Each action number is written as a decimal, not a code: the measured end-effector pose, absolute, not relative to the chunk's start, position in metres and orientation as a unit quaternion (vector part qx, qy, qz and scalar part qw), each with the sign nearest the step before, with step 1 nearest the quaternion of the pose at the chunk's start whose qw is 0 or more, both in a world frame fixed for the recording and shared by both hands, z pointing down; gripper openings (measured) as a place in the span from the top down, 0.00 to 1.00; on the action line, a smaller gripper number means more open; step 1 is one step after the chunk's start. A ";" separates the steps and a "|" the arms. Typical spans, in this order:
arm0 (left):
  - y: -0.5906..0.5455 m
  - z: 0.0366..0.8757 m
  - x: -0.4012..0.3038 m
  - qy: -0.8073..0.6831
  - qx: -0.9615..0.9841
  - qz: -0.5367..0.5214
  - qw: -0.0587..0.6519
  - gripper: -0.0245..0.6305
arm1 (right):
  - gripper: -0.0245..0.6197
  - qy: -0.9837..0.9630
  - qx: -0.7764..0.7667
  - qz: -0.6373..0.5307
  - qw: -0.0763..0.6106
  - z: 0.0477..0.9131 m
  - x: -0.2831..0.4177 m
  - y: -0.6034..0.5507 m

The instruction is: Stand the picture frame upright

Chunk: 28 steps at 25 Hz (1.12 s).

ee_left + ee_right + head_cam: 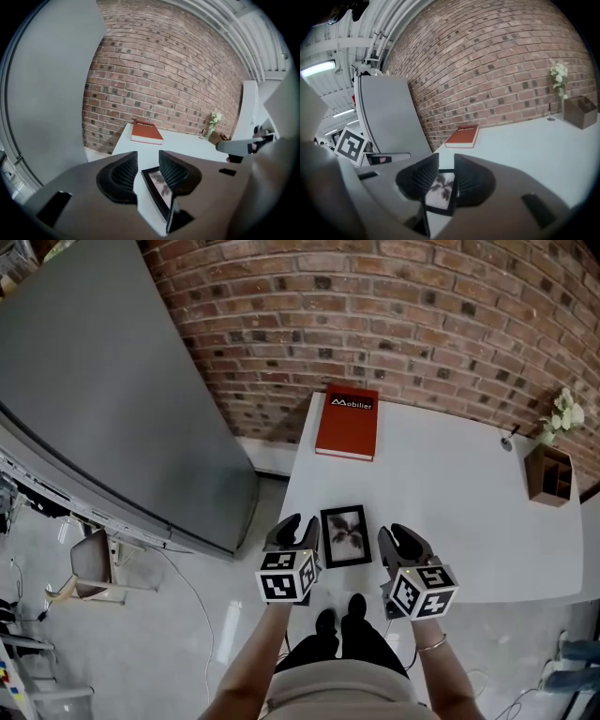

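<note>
A brick wall (422, 315) runs behind a white table (450, 493), and a big grey panel (103, 399) leans at the table's left side. A red book (347, 423) lies at the far left corner. A wooden box (549, 474) with flowers (563, 413) beside it sits at the far right edge.

The picture frame (345, 536) lies flat, face up, close to the near edge and toward its left end. The left gripper (298, 526) is just beside the frame's left side and the right gripper (398, 538) is near its right side. Both are released, jaws apart, with nothing pinched. Each gripper view shows the frame's edge in or behind the gap, untouched.

The step in hand looks like the approach for a two-sided grasp. It would likely go best with each gripper closing on a side rail at about the same height, so the frame does not twist. The far edge could then be lifted while the near edge stays on the table as a pivot, well back from the drop. Whether a back stand is folded out cannot be seen, so it seems wise to release only after the frame rests steady.
</note>
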State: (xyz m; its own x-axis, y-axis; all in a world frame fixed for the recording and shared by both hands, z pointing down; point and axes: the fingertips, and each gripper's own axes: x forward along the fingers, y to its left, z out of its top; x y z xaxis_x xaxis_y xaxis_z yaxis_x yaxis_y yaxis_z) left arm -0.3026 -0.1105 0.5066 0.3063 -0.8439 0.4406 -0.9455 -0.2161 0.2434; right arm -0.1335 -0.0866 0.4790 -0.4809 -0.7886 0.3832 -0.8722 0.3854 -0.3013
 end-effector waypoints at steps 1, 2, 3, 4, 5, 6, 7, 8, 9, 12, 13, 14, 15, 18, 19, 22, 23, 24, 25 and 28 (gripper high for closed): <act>-0.113 0.511 -0.301 -0.579 0.771 0.111 0.241 0.77 | 0.83 -0.828 0.500 0.238 0.089 0.481 -0.133 -0.089; -0.116 0.515 -0.299 -0.579 0.769 0.116 0.244 0.77 | 0.83 -0.828 0.499 0.241 0.090 0.483 -0.132 -0.091; -0.118 0.520 -0.297 -0.579 0.768 0.121 0.247 0.77 | 0.83 -0.828 0.498 0.243 0.091 0.485 -0.131 -0.092; -0.119 0.525 -0.295 -0.578 0.767 0.127 0.249 0.77 | 0.83 -0.828 0.496 0.246 0.093 0.487 -0.131 -0.093; -0.121 0.531 -0.292 -0.576 0.766 0.135 0.249 0.77 | 0.83 -0.828 0.495 0.248 0.094 0.489 -0.130 -0.094; -0.123 0.536 -0.290 -0.575 0.766 0.147 0.247 0.77 | 0.83 -0.828 0.494 0.250 0.094 0.490 -0.130 -0.095; -0.124 0.541 -0.287 -0.573 0.766 0.160 0.243 0.77 | 0.83 -0.828 0.493 0.251 0.094 0.492 -0.129 -0.096; -0.125 0.546 -0.284 -0.571 0.766 0.172 0.240 0.77 | 0.83 -0.828 0.492 0.252 0.095 0.492 -0.129 -0.097; -0.126 0.551 -0.282 -0.568 0.765 0.182 0.241 0.77 | 0.83 -0.828 0.492 0.253 0.095 0.493 -0.128 -0.099; -0.128 0.567 -0.276 -0.564 0.758 0.197 0.262 0.77 | 0.83 -0.827 0.492 0.256 0.095 0.494 -0.125 -0.102; -0.128 0.573 -0.275 -0.562 0.755 0.201 0.271 0.77 | 0.83 -0.826 0.492 0.257 0.095 0.494 -0.124 -0.103; -0.128 0.579 -0.274 -0.561 0.751 0.205 0.280 0.77 | 0.83 -0.826 0.492 0.258 0.095 0.494 -0.124 -0.103; -0.128 0.585 -0.274 -0.561 0.748 0.210 0.288 0.77 | 0.83 -0.826 0.492 0.258 0.095 0.495 -0.123 -0.104; -0.129 0.600 -0.272 -0.559 0.736 0.228 0.305 0.77 | 0.83 -0.826 0.490 0.260 0.097 0.496 -0.122 -0.105; -0.129 0.604 -0.272 -0.559 0.733 0.234 0.310 0.77 | 0.83 -0.827 0.488 0.261 0.098 0.497 -0.122 -0.106; -0.127 0.613 -0.269 -0.557 0.724 0.243 0.326 0.77 | 0.83 -0.829 0.484 0.263 0.102 0.499 -0.124 -0.104; -0.127 0.615 -0.268 -0.556 0.722 0.245 0.330 0.77 | 0.83 -0.829 0.482 0.263 0.102 0.500 -0.124 -0.104; -0.127 0.617 -0.267 -0.555 0.720 0.248 0.334 0.77 | 0.83 -0.830 0.481 0.264 0.103 0.501 -0.125 -0.104; -0.127 0.619 -0.266 -0.555 0.718 0.251 0.337 0.77 | 0.83 -0.831 0.479 0.264 0.103 0.501 -0.125 -0.104; -0.128 0.621 -0.266 -0.554 0.714 0.258 0.342 0.78 | 0.83 -0.831 0.477 0.265 0.105 0.503 -0.125 -0.104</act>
State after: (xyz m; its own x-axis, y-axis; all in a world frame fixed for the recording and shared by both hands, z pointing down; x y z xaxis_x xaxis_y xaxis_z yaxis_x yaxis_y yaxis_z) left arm -0.2655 -0.1277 0.6213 0.2536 -0.6149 0.7467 -0.9672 -0.1532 0.2024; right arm -0.1250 -0.1044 0.5028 -0.5226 -0.7378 0.4271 -0.8489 0.4044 -0.3403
